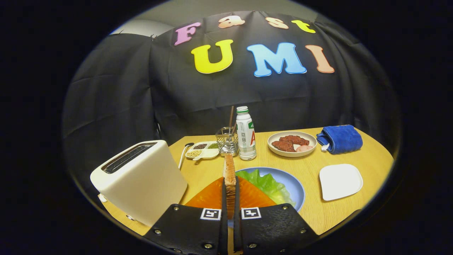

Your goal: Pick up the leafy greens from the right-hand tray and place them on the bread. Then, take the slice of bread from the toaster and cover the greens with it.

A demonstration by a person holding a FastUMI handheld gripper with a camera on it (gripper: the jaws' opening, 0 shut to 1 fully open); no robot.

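Note:
My gripper [230,198] is shut on a slice of bread [229,171], held edge-on and upright between the two fingers. Just beyond the fingers lies a blue plate [295,186] with an orange-brown bread slice [212,196] on it and green lettuce [267,184] lying over its far right part. The held slice hangs above this plate. A cream toaster [141,179] stands to the left of the fingers, its slots showing dark.
A white square tray [340,181] lies right of the blue plate. Behind it are a folded blue cloth [340,139] and a dish of meat [292,143]. A bottle [245,134], a wire holder [227,141] and a seed dish [202,150] stand at the back.

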